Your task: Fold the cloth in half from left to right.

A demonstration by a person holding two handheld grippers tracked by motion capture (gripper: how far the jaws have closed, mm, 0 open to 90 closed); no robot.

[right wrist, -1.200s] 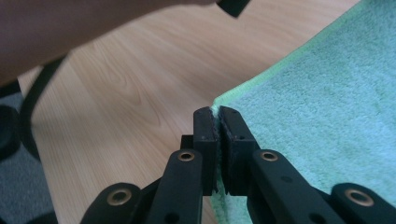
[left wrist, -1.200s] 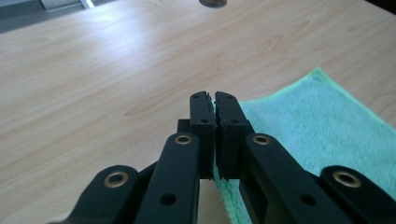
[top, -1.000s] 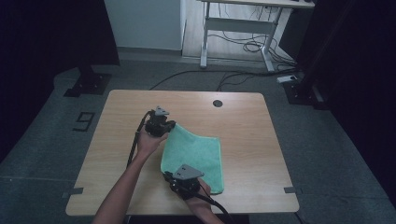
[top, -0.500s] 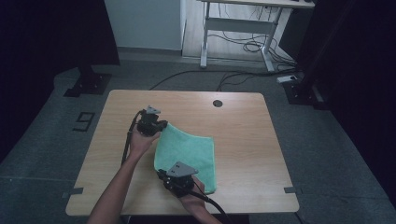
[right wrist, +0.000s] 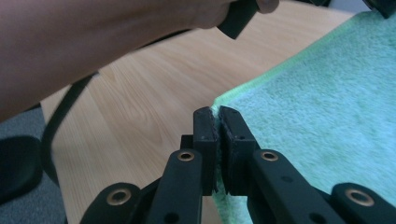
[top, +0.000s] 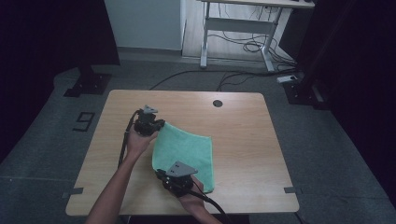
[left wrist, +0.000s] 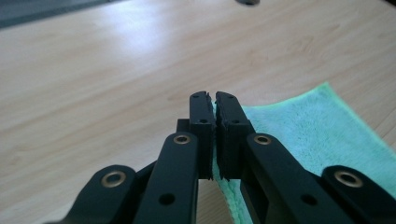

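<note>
Towel (top: pixel 187 149) x1 on table (top: pixel 243 135), 2 hand-held grippers pinching corners

The green cloth (top: pixel 186 151) is displaced toward the left of the counter (top: pixel 243 121) relative to its position one second earlier. The left gripper (top: pixel 159 125) and the right gripper (top: pixel 161 175), each clamped on a cloth corner, are likewise shifted left. More bare counter is exposed to the right of the cloth.
</note>
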